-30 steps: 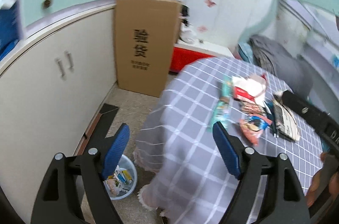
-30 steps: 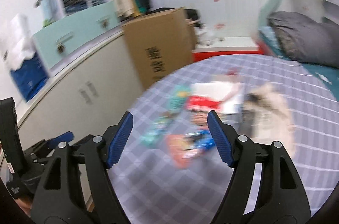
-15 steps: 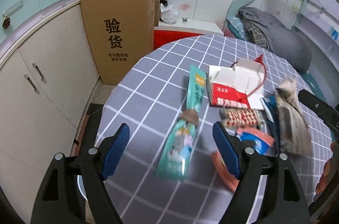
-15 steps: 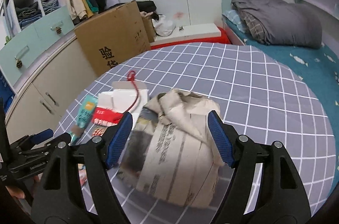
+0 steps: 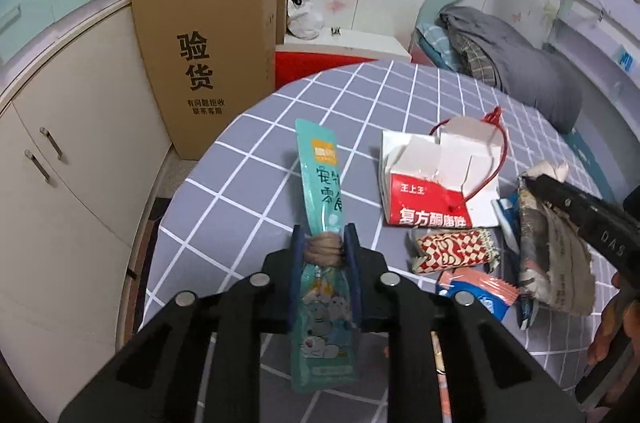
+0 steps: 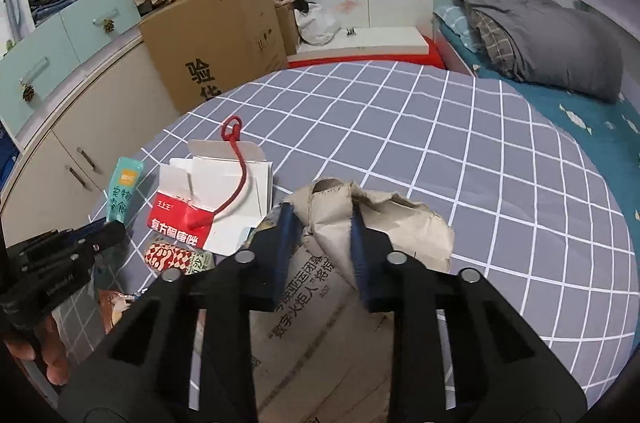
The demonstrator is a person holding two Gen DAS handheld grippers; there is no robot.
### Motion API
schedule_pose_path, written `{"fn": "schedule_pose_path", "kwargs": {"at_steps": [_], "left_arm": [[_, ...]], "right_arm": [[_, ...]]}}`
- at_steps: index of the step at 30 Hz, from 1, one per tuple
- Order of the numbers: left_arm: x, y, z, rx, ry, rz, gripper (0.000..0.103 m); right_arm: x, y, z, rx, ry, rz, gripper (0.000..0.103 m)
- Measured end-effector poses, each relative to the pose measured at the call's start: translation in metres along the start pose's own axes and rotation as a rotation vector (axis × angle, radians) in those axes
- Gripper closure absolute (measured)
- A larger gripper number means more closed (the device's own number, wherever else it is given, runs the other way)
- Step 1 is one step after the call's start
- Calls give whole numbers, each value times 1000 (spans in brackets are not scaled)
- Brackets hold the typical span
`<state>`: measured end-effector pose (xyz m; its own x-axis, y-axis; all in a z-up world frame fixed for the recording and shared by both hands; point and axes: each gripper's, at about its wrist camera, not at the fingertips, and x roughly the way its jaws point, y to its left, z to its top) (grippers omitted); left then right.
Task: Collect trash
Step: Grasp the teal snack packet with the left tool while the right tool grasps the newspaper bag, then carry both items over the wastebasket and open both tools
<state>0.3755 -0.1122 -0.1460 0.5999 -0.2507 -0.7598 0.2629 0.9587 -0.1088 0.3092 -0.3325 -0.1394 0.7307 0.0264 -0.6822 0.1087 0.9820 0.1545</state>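
Observation:
My left gripper [image 5: 324, 243] is shut on a long teal snack pouch [image 5: 320, 191] that has a brown cord wound round its middle; the pouch lies on the grey checked table [image 5: 280, 135]. My right gripper [image 6: 320, 227] is shut on a crumpled newspaper [image 6: 384, 223], also seen in the left wrist view [image 5: 552, 263]. Between them lie an opened red and white carton [image 5: 436, 183] with a red cord, a red patterned wrapper [image 5: 452, 249] and an orange and blue wrapper [image 5: 480, 291]. The carton [image 6: 212, 195] and the pouch [image 6: 122, 191] show in the right wrist view too.
A tall cardboard box [image 5: 208, 55] stands on the floor beyond the table's left edge, beside white cabinets [image 5: 60, 151]. A bed with grey bedding [image 6: 536, 35] lies at the far right. The far half of the table [image 6: 460, 127] is bare cloth.
Both grippers went from open to shut: the left closed on the teal pouch at its corded middle, the right closed on the crumpled newspaper. Both moved forward over the table.

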Motion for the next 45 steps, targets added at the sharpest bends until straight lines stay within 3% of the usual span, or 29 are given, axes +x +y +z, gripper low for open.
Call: {"fn": "schedule_pose_path", "kwargs": {"at_steps": [12,18,23,28,34,38,45], "left_arm": [[-75,17,-3,-47,-126,-60,84],[-123,39,-14,-65,-189,-68,84],[-155,73,-29,-109,-221,-50,84],[-179,128,-58,-183,-234,2,84],[-176,197,-102,-274,-202,90,84],[-159,245,-134,-359,-147,124,84],[-109,302,-182,-480,-42,127,84]], "right_arm": [[-95,22,20,-63,-169,-16,84],[-132,74,25,-122,-228,57,84],[-140,146,15,-213,-224,156,84],[-122,224,-7,-289,-166,269,84],[-85,311,-49,-384,-57,371,84],[-50,360,-87,-445,22,388,84],[26,402,-138,-465,174,379,84]]}}
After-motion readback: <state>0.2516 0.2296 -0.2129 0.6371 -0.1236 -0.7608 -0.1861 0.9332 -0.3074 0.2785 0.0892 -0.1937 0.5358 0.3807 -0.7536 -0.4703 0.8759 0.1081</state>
